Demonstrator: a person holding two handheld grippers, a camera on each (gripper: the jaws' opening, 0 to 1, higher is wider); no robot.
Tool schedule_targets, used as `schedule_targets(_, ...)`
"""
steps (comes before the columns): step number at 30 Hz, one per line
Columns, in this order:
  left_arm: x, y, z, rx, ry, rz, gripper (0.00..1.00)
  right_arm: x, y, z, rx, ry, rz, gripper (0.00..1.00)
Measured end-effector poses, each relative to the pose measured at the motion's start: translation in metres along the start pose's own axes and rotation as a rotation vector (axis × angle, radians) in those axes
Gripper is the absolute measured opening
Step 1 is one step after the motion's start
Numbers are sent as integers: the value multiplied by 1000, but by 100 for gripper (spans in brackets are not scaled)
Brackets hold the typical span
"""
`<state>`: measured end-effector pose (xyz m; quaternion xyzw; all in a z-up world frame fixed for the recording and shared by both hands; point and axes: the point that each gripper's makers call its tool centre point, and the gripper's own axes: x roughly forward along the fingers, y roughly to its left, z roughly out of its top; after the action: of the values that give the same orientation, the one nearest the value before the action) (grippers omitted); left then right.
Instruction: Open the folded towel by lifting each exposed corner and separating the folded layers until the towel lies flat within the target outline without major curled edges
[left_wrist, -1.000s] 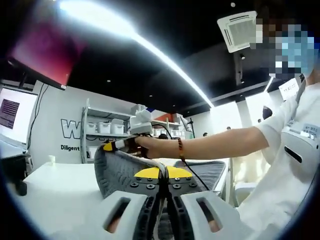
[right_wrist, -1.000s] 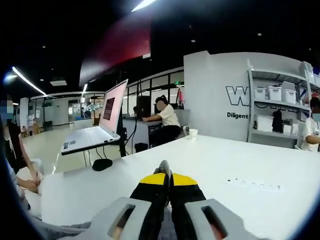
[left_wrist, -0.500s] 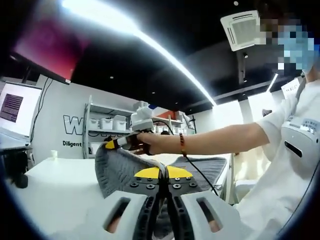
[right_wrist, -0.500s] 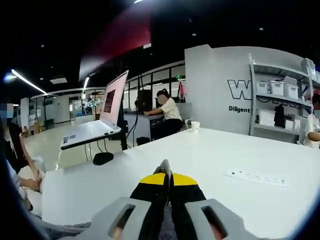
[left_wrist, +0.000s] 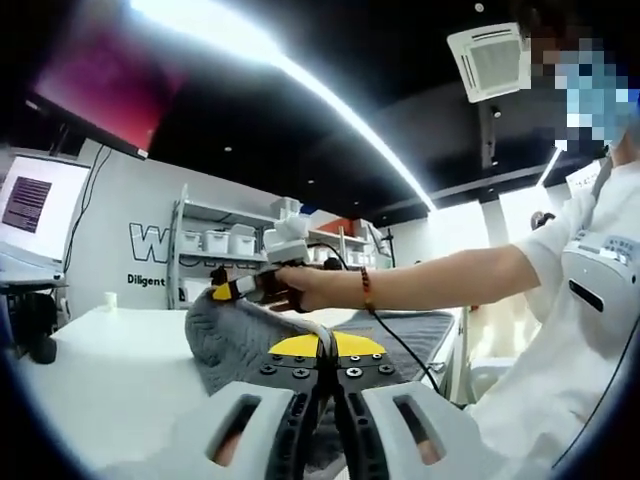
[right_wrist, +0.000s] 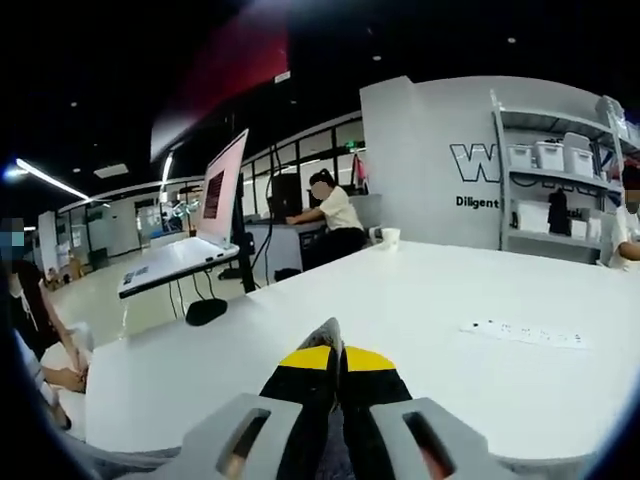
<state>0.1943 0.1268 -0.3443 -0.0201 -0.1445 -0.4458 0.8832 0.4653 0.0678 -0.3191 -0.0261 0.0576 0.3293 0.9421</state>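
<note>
The grey towel (left_wrist: 235, 340) is lifted off the white table (left_wrist: 110, 370) and stretched between both grippers. My left gripper (left_wrist: 322, 345) is shut on the near edge, its yellow-tipped jaws pressed together on the cloth. A hand holds the right gripper (left_wrist: 222, 293) farther off, shut on the raised far edge of the towel. In the right gripper view, my right gripper (right_wrist: 336, 352) has its jaws closed, and a thin grey fold of towel (right_wrist: 331, 333) pokes up between them. The rest of the towel hangs below, out of sight there.
A power strip (right_wrist: 525, 333) lies on the table (right_wrist: 430, 300) to the right. A laptop (right_wrist: 190, 250) and a mouse (right_wrist: 205, 312) sit at left, a cup (right_wrist: 390, 237) at the far edge. The person (left_wrist: 590, 290) stands close on the right.
Both cameras have shifted slightly. Both grippers keep their hold on the towel, and its raised edge stays about where it was.
</note>
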Motion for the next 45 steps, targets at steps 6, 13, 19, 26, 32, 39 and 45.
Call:
schedule_targets(6,1,-2,-5,0,12,-7,1,4,-2,-4,8,12,1,0)
schedule_targets(13,-9,3,-19,-11,37,4,1,11,3,-21,24,63,19,0)
schedule_targets(19,-13,7,-23,-19,38,17,1,17,7,-31,38,76,20,0)
schedule_targets(26,-18,10,-32,-40,55,26,1,21,5,-49,85,103,16,0)
schedule_targets(32,-24,13,-34,-50,52,38,1,26,10,-55,121,111,33,0)
schedule_targets(39,-29,17,-33,-81,28,48,1,31,14,-54,219,97,55,0)
schedule_targets(45,-32,21,-32,-57,25,65,1,32,14,-54,428,78,73,0)
